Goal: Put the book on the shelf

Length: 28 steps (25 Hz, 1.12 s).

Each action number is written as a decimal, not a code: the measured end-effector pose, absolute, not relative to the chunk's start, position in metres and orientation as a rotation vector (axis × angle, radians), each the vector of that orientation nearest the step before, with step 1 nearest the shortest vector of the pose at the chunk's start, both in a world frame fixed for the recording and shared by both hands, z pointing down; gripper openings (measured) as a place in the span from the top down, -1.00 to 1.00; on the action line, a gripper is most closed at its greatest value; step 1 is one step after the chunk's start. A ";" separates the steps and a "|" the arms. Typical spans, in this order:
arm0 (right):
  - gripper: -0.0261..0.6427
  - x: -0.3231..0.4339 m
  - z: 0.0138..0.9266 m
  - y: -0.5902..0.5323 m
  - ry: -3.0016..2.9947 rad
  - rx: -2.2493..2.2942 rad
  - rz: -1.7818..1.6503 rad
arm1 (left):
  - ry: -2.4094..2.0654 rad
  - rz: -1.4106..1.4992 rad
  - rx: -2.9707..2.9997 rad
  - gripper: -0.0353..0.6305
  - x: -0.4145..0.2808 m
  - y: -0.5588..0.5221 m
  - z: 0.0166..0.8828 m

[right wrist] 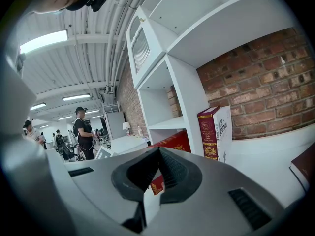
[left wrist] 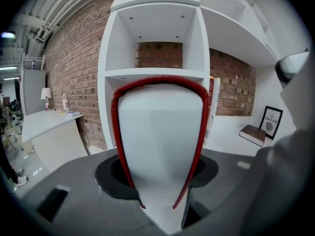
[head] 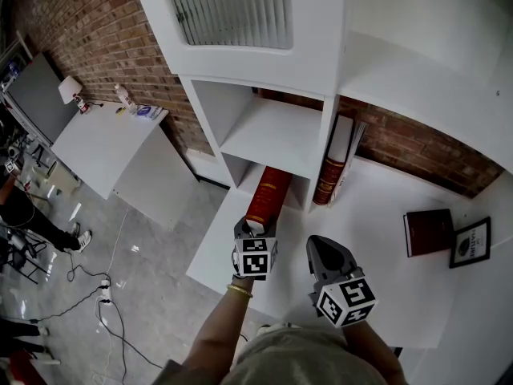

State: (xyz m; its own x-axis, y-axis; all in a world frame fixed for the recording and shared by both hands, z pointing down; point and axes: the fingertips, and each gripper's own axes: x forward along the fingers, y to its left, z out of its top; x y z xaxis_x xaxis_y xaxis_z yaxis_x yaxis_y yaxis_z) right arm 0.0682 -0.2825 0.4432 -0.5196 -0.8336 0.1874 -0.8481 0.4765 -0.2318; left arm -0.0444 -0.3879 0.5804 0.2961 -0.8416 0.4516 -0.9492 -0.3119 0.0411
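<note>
A red book [head: 268,195] with gold print on its spine is held spine-up, with my left gripper [head: 258,224] shut on its near end. Its far end reaches the mouth of the lower compartment [head: 238,169] of the white shelf unit. In the left gripper view the book's white page edge [left wrist: 160,141], framed by the red cover, fills the middle between the jaws of my left gripper [left wrist: 157,200]. My right gripper [head: 325,251] hovers to the right over the white desk [head: 377,207], shut and holding nothing; the same shows in the right gripper view [right wrist: 147,181].
A second red-spined book [head: 330,171] stands leaning right of the shelf divider. A dark red book [head: 429,231] and a framed picture [head: 471,241] lie at the desk's right. A white side table [head: 96,143] stands left; cables cross the floor. People [right wrist: 83,132] stand far off.
</note>
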 end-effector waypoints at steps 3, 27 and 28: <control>0.90 0.070 0.445 -0.284 -2.653 1.520 0.464 | -1.617 0.520 2.266 0.19 -0.043 -0.393 0.584; 0.90 0.085 0.451 -0.288 -2.609 1.537 0.473 | -1.595 0.557 2.251 0.19 -0.024 -0.430 0.609; 0.90 0.085 0.452 -0.289 -2.607 1.537 0.474 | -1.594 0.557 2.251 0.19 -0.024 -0.432 0.609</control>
